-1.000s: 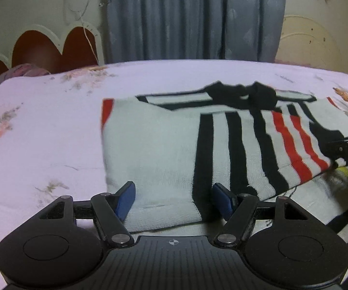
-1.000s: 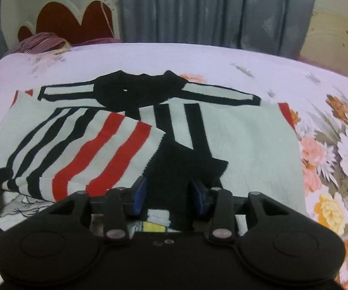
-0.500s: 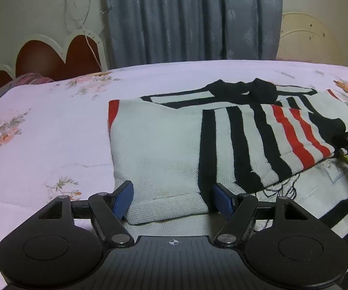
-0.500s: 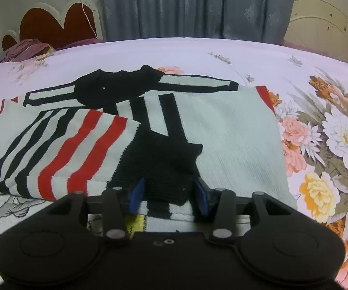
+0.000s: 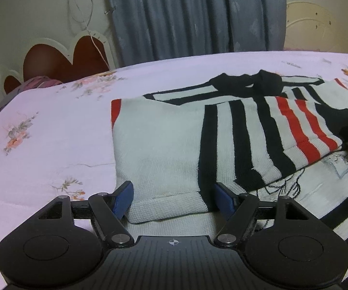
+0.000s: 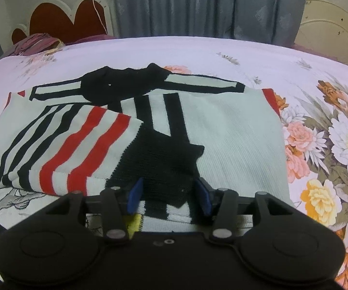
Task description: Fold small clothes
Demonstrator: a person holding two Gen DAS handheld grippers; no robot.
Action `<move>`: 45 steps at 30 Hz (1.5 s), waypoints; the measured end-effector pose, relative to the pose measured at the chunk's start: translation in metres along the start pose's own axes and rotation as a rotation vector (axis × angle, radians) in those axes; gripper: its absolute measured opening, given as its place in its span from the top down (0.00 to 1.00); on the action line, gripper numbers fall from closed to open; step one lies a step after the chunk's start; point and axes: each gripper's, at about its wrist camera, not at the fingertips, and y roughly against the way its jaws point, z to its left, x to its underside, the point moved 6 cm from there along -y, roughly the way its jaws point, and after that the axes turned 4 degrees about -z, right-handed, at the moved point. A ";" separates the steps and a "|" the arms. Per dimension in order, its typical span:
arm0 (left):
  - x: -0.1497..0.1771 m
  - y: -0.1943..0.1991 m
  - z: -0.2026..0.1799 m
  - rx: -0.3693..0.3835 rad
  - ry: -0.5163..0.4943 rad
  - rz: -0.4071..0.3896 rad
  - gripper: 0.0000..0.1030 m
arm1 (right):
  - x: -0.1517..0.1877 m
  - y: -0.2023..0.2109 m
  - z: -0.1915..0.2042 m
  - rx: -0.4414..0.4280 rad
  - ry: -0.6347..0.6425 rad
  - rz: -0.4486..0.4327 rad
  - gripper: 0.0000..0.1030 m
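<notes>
Floral bedsheet [image 6: 319, 125] is spread beneath; the sweater [image 5: 164, 145] lies folded between the open left gripper [image 5: 174, 197] and the right gripper [image 6: 169, 194], whose jaws have just been opening around the black cuff [image 6: 159, 166]; a hem fold is judged next.

Sweater [image 5: 164, 149]: coarse ribbed knit, matt. Bedsheet [image 5: 53, 130]: smooth printed cloth, faint sheen. Curtain [image 6: 198, 4]: heavy matt fabric. Left tool [image 5: 174, 199]: matt black plastic, blue rubbery pads [image 5: 125, 197], bright metal rivets.

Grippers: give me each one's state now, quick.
Left gripper: open, white sweater hem between its fingers, not pinched.
Right gripper: jaws just opening, black cuff between them, released.
</notes>
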 end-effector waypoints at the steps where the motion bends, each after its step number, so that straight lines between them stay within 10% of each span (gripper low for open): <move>1: 0.000 0.000 0.000 -0.004 -0.001 0.002 0.30 | -0.001 0.000 0.000 0.000 0.007 0.004 0.54; 8: 0.006 0.036 0.012 -0.045 0.053 -0.006 0.13 | 0.003 0.029 -0.005 -0.032 -0.020 -0.015 0.51; 15: 0.081 0.102 0.041 -0.046 0.163 0.076 0.27 | 0.073 0.096 -0.054 -0.094 -0.116 0.015 0.51; 30: 0.160 0.176 0.031 0.302 0.529 0.132 0.53 | 0.195 0.188 -0.086 -0.377 -0.464 0.050 0.52; 42: 0.189 0.181 0.028 0.527 0.827 0.122 0.58 | 0.217 0.193 -0.069 -0.539 -0.572 0.089 0.93; 44: 0.183 0.183 0.021 0.532 0.796 0.102 0.93 | 0.214 0.197 -0.070 -0.553 -0.561 0.071 0.94; 45: 0.181 0.184 0.019 0.531 0.783 0.098 0.94 | 0.211 0.201 -0.071 -0.561 -0.552 0.053 0.94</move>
